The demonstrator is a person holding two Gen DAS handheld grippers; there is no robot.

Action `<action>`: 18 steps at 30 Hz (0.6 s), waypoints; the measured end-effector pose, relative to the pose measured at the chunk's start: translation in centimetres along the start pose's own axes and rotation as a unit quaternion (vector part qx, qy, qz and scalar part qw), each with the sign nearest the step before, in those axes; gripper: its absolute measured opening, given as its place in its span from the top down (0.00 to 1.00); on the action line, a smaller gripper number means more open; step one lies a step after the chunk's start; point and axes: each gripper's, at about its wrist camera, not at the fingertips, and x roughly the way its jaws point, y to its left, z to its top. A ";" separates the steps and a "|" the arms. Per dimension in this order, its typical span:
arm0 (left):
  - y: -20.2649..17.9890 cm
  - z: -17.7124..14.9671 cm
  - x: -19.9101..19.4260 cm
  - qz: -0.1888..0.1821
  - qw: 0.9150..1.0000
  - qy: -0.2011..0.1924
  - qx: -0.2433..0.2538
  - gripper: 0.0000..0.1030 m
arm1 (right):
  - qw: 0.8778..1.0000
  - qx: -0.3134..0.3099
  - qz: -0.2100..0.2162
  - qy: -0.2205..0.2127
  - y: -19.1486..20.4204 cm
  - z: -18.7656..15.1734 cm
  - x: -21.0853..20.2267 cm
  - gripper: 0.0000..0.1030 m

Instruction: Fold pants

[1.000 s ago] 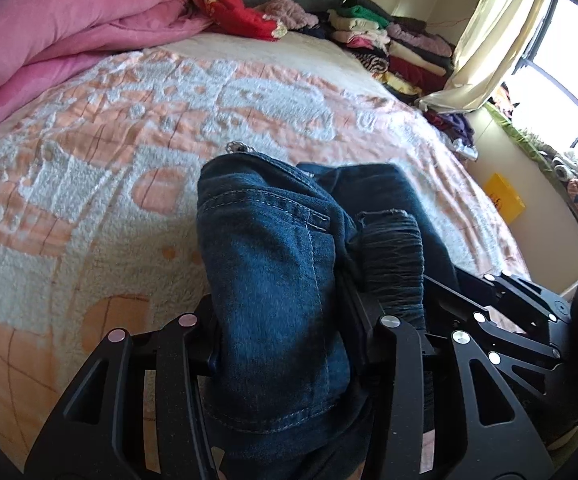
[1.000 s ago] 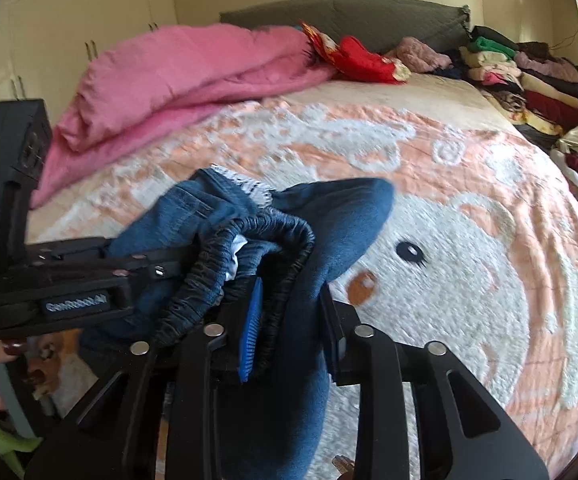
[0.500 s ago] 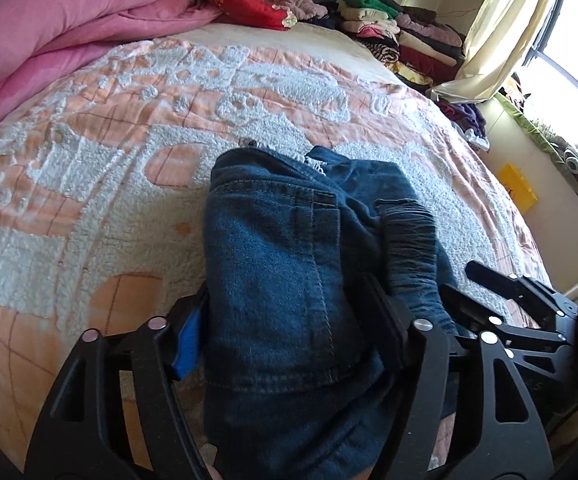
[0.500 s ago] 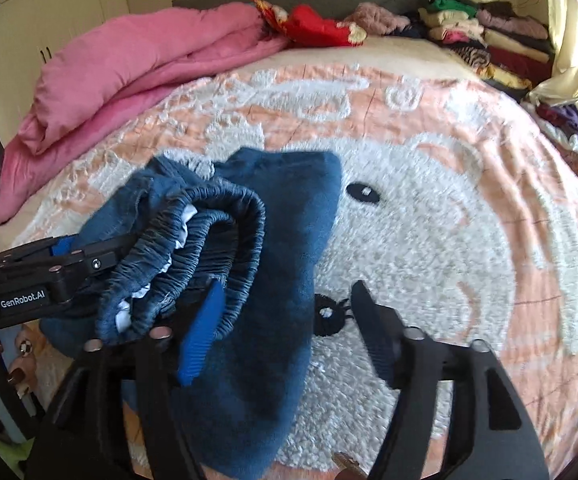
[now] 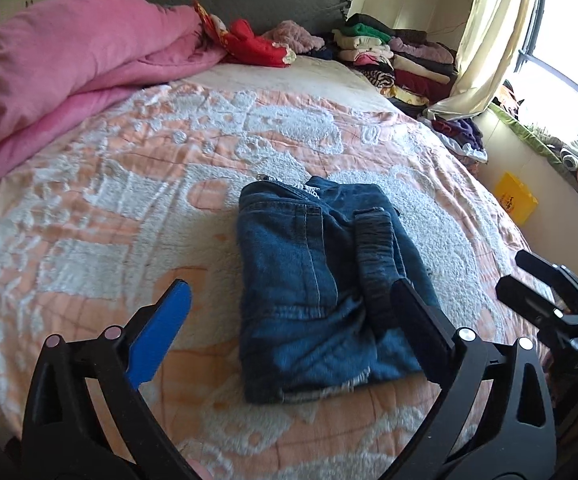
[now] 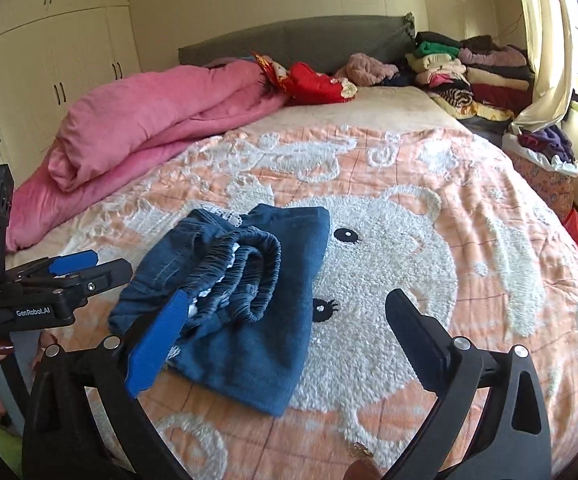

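Lying folded into a compact bundle on the bedspread, the pants rest flat over its white bear pattern, elastic waistband bunched on top; how many layers lie beneath cannot be made out. The left gripper hangs spread wide just before the bundle's near edge, holding nothing, its right finger overlapping the denim in view, so contact cannot be judged. The right gripper also gapes empty, its blue pad covering part of the waistband. Farther off, a pink duvet and stacked clothes line the headboard, partly cut off by the lens rim.
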 end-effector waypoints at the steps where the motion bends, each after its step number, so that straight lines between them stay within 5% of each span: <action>1: -0.1 -0.3 -0.4 0.001 1.000 -0.001 0.003 0.09 | 1.000 -0.001 -0.002 -0.002 0.1 -0.1 -0.3 0.05; 12: 0.5 -4.5 -3.0 0.003 1.000 0.009 0.005 0.09 | 1.000 -0.019 -0.010 -0.018 1.7 -2.1 -3.9 0.04; 18: 1.2 -7.2 -2.6 0.004 0.999 0.035 -0.001 0.09 | 0.999 -0.017 -0.021 0.022 2.3 -5.3 -3.1 0.04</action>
